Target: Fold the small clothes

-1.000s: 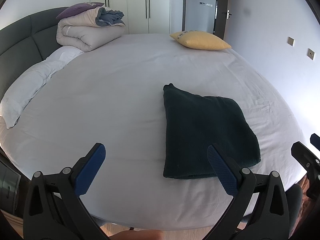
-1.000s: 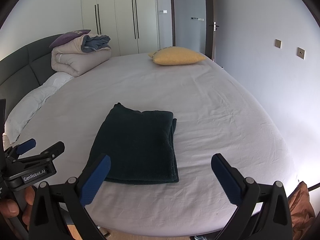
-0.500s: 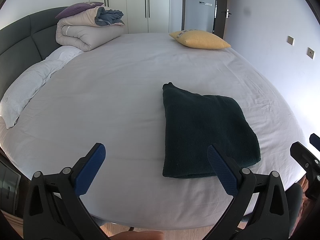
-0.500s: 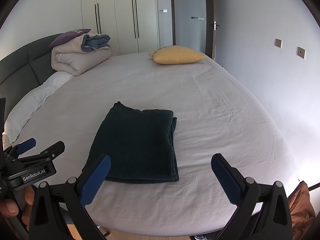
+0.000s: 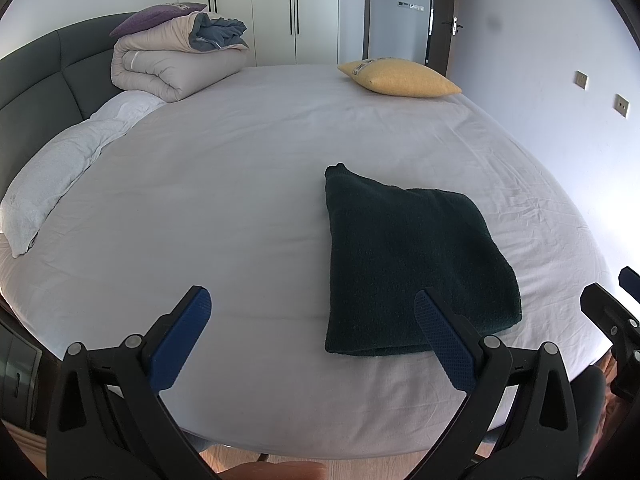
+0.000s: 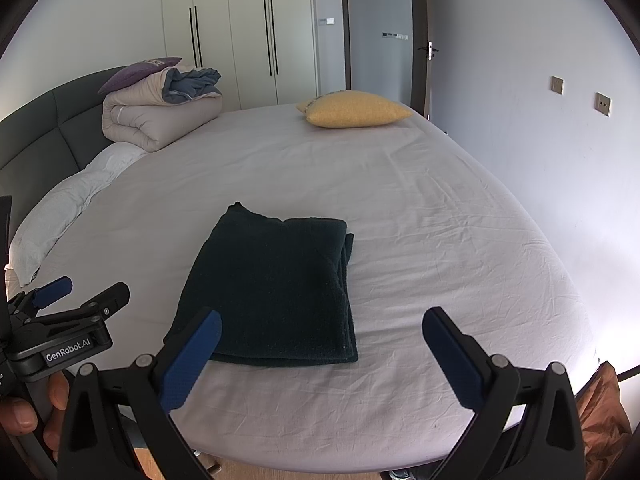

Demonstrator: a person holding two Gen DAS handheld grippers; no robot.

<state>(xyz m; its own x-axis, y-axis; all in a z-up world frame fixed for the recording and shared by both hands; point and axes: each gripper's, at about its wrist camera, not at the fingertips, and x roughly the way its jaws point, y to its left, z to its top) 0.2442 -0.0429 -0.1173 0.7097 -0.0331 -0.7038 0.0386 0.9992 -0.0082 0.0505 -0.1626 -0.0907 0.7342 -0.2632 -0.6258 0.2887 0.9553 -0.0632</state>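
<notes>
On the bed (image 5: 240, 208), near its front edge, lies the folded cloth (image 5: 408, 264). Both my left tongs (image 5: 312, 332) and right tongs (image 6: 320, 344) gape wide, holding nothing. I'd square its loose edges gently. Only the right view shows those stacked layers.
</notes>
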